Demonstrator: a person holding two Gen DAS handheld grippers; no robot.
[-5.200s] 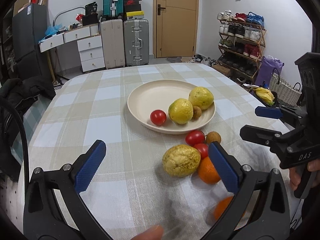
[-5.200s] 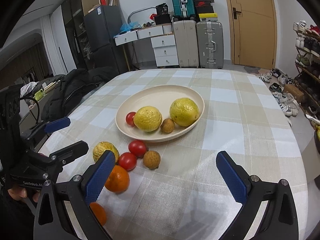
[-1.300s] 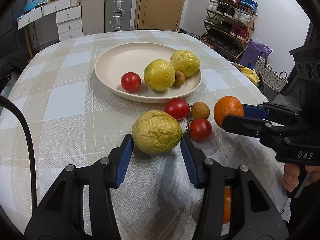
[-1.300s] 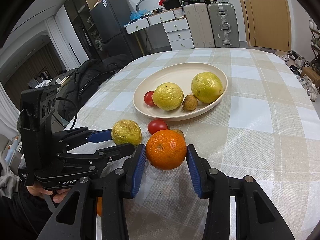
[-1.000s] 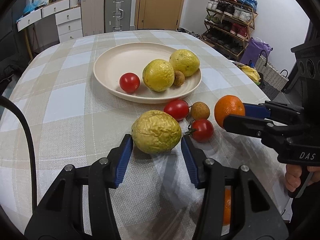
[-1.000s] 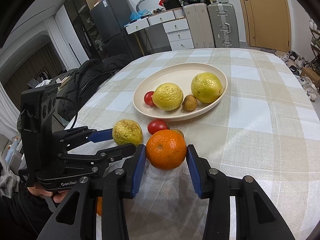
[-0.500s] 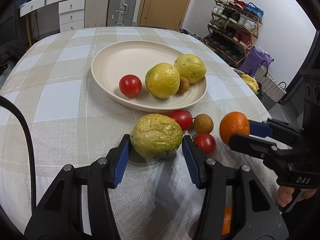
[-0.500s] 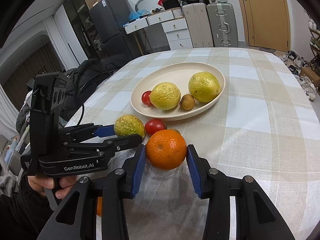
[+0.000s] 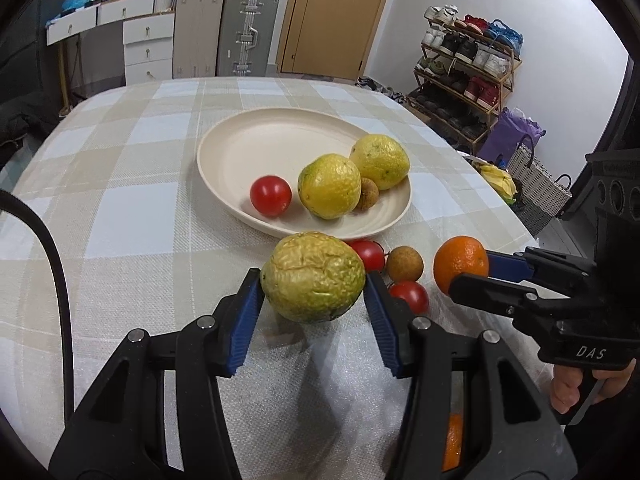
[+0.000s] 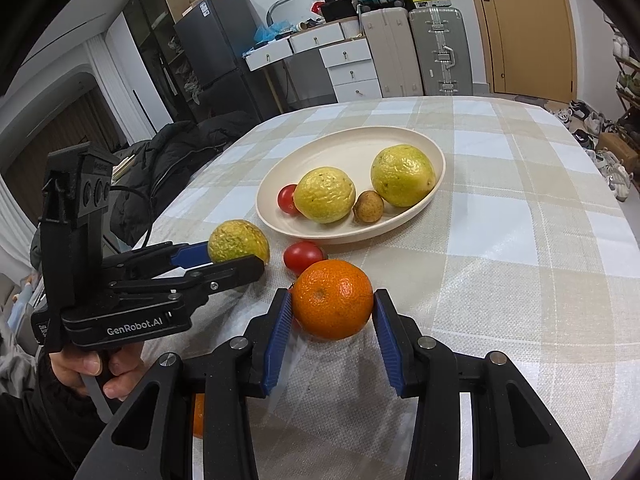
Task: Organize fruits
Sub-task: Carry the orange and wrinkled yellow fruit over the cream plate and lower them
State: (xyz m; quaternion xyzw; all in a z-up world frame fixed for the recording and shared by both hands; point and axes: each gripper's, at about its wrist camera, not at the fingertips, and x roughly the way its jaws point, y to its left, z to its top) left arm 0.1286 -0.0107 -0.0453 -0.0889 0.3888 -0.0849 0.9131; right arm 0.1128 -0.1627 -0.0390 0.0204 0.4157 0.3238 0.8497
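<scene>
My left gripper (image 9: 314, 292) is shut on a wrinkled yellow-green fruit (image 9: 313, 276), held above the tablecloth just short of the cream plate (image 9: 240, 148). My right gripper (image 10: 332, 312) is shut on an orange (image 10: 333, 299), also lifted. The plate (image 10: 348, 148) carries two yellow fruits (image 9: 329, 186) (image 9: 380, 161), a red tomato (image 9: 271, 195) and a small brown fruit (image 9: 367, 194). On the cloth before the plate lie two tomatoes (image 9: 370, 253) (image 9: 409, 296) and a brown fruit (image 9: 405, 264). From the right wrist view the left gripper (image 10: 224, 258) holds its fruit (image 10: 237, 240) at the left.
A second orange (image 9: 452, 440) lies on the cloth close in, mostly hidden behind the gripper frames. The checked tablecloth (image 10: 540, 240) spreads bare to the right of the plate. A hand (image 10: 92, 368) grips the left tool's handle. Suitcases, drawers and a shoe rack stand beyond the table.
The left gripper has carried the wrinkled fruit up off the cloth and a little closer to the plate. The right gripper holds the orange in the same place.
</scene>
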